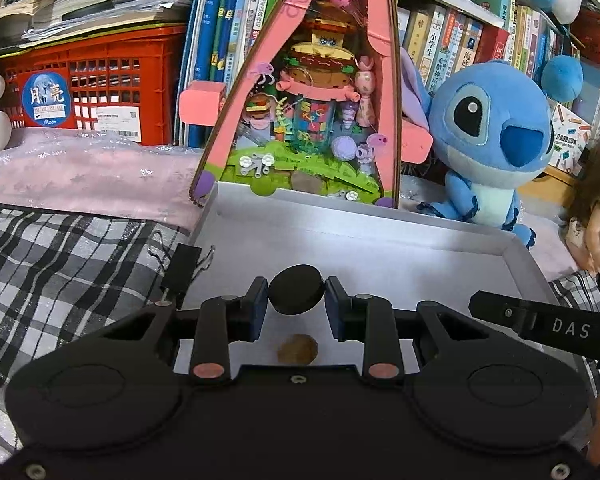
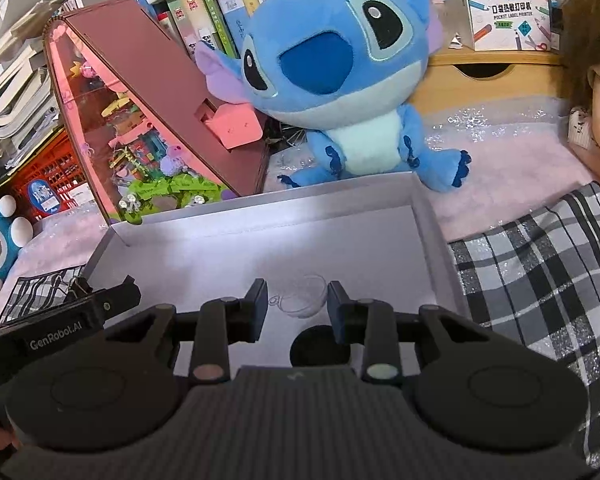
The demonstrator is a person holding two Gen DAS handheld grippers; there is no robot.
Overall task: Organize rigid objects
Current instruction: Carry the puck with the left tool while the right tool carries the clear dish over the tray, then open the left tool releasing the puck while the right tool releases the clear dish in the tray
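Slippage is the main risk here; the left gripper [image 1: 296,300] has its jaws pinching a black puck [image 1: 297,289] by its rim only, above the floor of the grey tray [image 1: 380,232], and a thin round edge between flat pads could twist or pop out if the hand tilts or jolts; dropped from there it would probably roll, perhaps onto the brown disc [image 1: 297,354] that lies on the tray floor just below. The right gripper [image 2: 297,300] holds its jaws against a clear dome-shaped piece [image 2: 303,295], also over the tray; the piece is nearly invisible against the grey, so a misjudged release seems likely; being smooth, it may skate away. A black round object [image 2: 320,346] sits on the tray floor under the right jaw, and setting the clear piece down on it would leave it tipped. Both grippers work close together inside one tray, the left one showing at the edge of the right wrist view; a bump between them could knock either item loose. A binder clip [image 1: 182,270] perches at the tray's left wall and the blue plush toy [image 2: 340,92] sits just behind the far wall; a careless sweep could catch either.
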